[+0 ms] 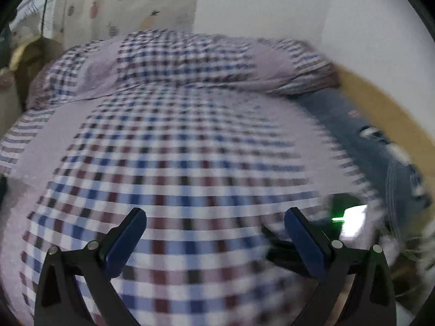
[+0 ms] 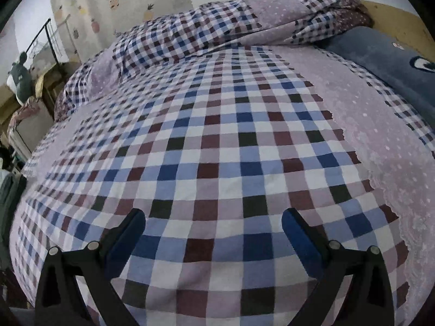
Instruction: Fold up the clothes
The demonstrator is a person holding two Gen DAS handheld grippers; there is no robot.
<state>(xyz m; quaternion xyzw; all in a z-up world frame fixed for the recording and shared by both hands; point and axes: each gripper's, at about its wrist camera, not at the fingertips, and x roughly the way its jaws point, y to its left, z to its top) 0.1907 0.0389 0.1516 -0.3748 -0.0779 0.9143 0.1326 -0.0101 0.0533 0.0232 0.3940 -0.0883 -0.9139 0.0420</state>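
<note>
Checked bed [image 2: 217, 141], fruit-print curtain [image 2: 114, 2], white wall [image 1: 272, 5]

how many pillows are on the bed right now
1 for certain: a dark blue pillow at the right edge of the bed, beside the wooden bed frame. More could be hidden under the bunched-up checked quilt at the far end.

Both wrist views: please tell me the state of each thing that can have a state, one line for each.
Left gripper: open, holds nothing.
Right gripper: open, holds nothing.
Checked bedsheet: spread flat.
Checked quilt: bunched at the far end.
Blue pillow: lying by the bed's edge.
Dark device with green light: lit; the picture is too blurred to identify it.
</note>
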